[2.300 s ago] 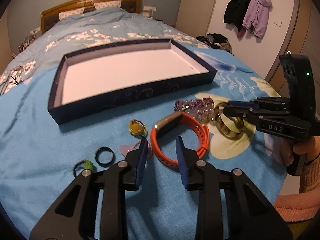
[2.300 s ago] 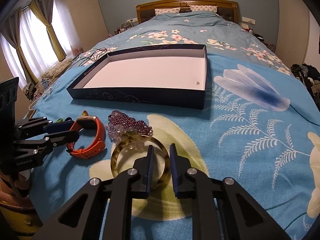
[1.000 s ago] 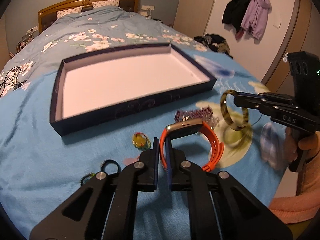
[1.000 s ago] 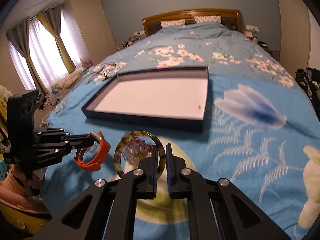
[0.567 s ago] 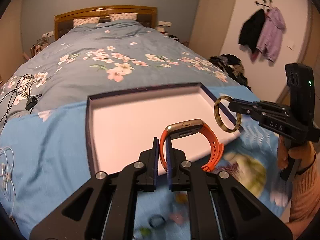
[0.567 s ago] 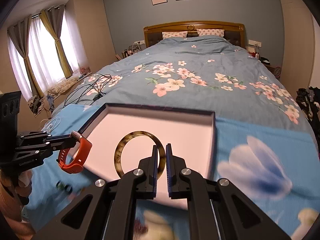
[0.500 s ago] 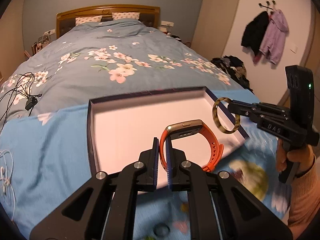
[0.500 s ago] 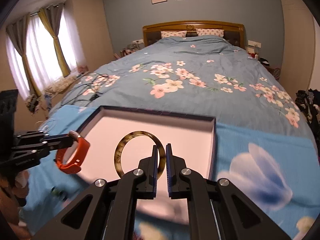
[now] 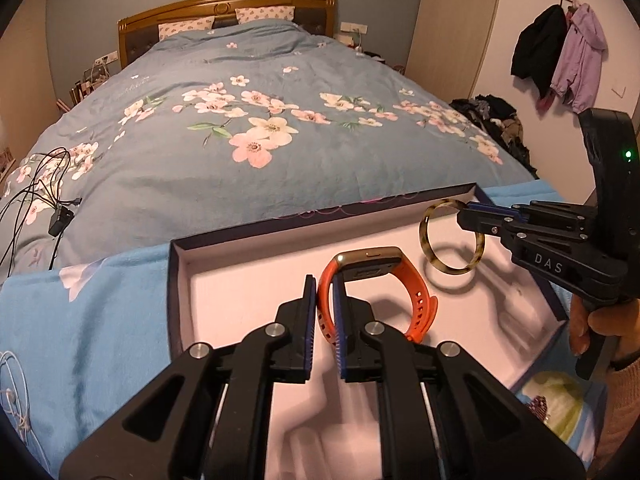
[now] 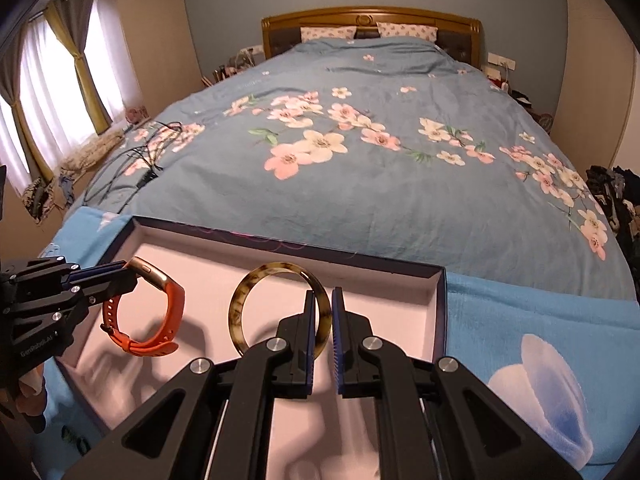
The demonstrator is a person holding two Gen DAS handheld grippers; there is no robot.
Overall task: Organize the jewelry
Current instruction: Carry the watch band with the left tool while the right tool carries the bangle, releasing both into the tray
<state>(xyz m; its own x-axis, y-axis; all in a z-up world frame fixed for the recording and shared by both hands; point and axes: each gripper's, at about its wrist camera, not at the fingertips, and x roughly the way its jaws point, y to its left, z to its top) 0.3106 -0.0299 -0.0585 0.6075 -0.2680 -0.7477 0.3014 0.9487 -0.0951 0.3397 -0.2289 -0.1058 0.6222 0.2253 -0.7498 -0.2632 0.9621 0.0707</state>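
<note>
A shallow dark blue tray (image 9: 320, 216) with a white floor lies on the blue blanket. My left gripper (image 9: 323, 292) is shut on the strap of an orange watch (image 9: 418, 288) and holds it upright over the tray's middle. From the right wrist view the orange watch (image 10: 178, 300) hangs in the left gripper (image 10: 128, 276) above the tray's left part. My right gripper (image 10: 321, 300) is shut on a tortoiseshell bangle (image 10: 240, 300), upright over the tray (image 10: 280, 242). In the left wrist view the bangle (image 9: 452, 270) sits in the right gripper (image 9: 466, 210) near the tray's far right corner.
Black cables (image 9: 40, 184) lie on the floral duvet to the left. A purple bead bracelet (image 9: 538, 404) rests on the blanket right of the tray. A person's hand (image 9: 596, 320) grips the right tool. Jackets (image 9: 560, 52) hang on the right wall.
Both grippers have carried their pieces forward from above the blanket to above the tray's white floor, and now hang closer to it. Both grips are unchanged.
</note>
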